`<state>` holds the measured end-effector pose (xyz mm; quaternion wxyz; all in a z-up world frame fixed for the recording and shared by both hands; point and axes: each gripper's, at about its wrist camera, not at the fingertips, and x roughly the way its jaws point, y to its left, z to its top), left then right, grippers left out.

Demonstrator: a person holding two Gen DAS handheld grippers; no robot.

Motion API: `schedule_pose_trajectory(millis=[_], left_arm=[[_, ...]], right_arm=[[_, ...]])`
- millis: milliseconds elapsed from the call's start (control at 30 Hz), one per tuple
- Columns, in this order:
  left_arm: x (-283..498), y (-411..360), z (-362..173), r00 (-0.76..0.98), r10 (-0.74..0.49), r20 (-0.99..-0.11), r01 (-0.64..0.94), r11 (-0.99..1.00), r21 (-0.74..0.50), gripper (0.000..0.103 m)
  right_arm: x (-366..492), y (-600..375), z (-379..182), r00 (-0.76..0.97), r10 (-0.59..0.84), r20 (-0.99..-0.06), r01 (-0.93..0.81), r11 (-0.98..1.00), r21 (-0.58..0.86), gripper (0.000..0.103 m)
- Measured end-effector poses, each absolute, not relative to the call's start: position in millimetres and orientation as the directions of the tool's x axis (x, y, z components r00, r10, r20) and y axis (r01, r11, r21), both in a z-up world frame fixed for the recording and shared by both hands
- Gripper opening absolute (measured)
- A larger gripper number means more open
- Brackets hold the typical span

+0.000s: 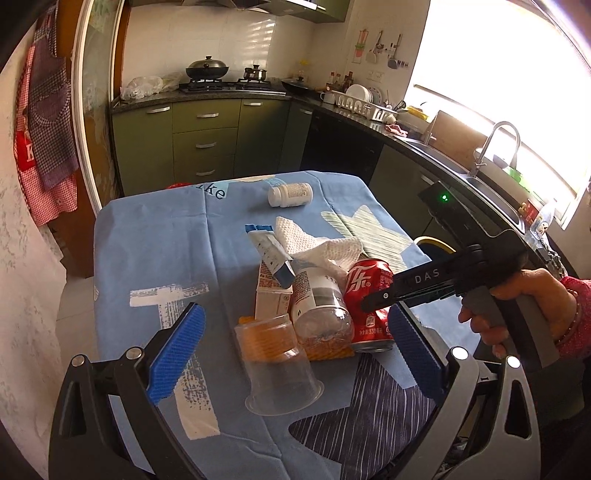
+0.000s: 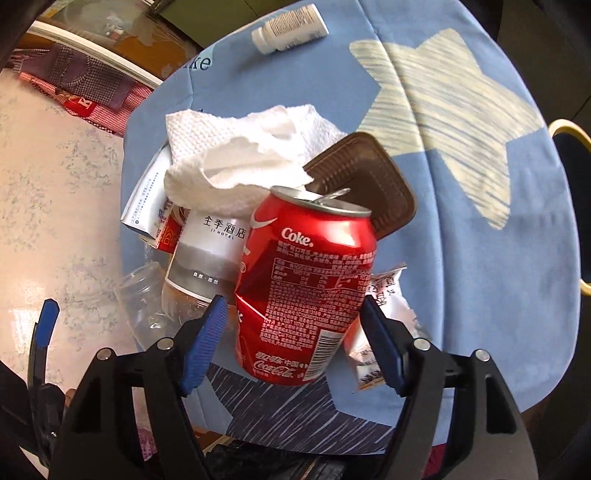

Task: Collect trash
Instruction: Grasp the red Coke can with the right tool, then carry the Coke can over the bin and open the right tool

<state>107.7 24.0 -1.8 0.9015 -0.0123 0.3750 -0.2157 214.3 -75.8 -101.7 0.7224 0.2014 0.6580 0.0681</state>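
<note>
A pile of trash lies on the blue tablecloth (image 1: 147,240): a red Coke can (image 1: 369,306), a clear plastic bottle (image 1: 319,310), a clear plastic cup (image 1: 277,365) on its side, a crumpled paper towel (image 1: 314,240), a tube (image 1: 269,254) and a small carton (image 1: 271,299). My left gripper (image 1: 295,354) is open above the cup. My right gripper (image 2: 295,347) is open with its blue pads on either side of the Coke can (image 2: 306,288), not touching it. A brown lid (image 2: 369,177) lies behind the can, and a white wrapper (image 2: 384,295) beside it.
A white pill bottle (image 1: 290,194) lies alone at the far side of the table, also in the right wrist view (image 2: 290,27). Kitchen cabinets (image 1: 203,140), a stove and a sink (image 1: 495,147) stand beyond. A yellow-rimmed bin (image 2: 576,206) is at the table's right edge.
</note>
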Motion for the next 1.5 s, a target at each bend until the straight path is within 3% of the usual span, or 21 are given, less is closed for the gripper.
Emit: schedule_pose_trajectory(millis=[367,633,867,1100,1200,1500], left_arm=[[104,21,-4,0.618,-0.402,-0.675,0.388,0.903,-0.182,0.098],[105,12,-7,0.609,-0.407,-0.68,0.397,0.9,-0.183,0.098],[104,4,-9,0.611,-0.393,-0.687,0.39,0.905,-0.171,0.098],[101,-9,-15,0.619,-0.375,-0.69,0.374,0.913,-0.161,0.098],[102,-16,-21,0.619,-0.367,-0.694,0.359,0.919,-0.165,0.098],[101,-30,-33,0.612,-0.361,-0.704,0.336,0.924,-0.181,0.098]], right_arm=[[215,-79,-108,0.164,0.378,-0.911,0.147,0.904,0.401,0.067],[187,-89,-73,0.229,0.429,-0.874,0.078,0.887,0.456,0.067],[153,-147,-33,0.393,0.433,-0.812,0.076,0.864,0.497,0.066],[127,-281,-28,0.577,0.155,-0.802,0.291,0.878,0.38,0.067],[122,-329,-45,0.585,0.038,-0.81,0.396,0.858,0.326,0.067],[148,-402,-95,0.529,-0.124,-0.839,0.548,0.805,0.226,0.071]])
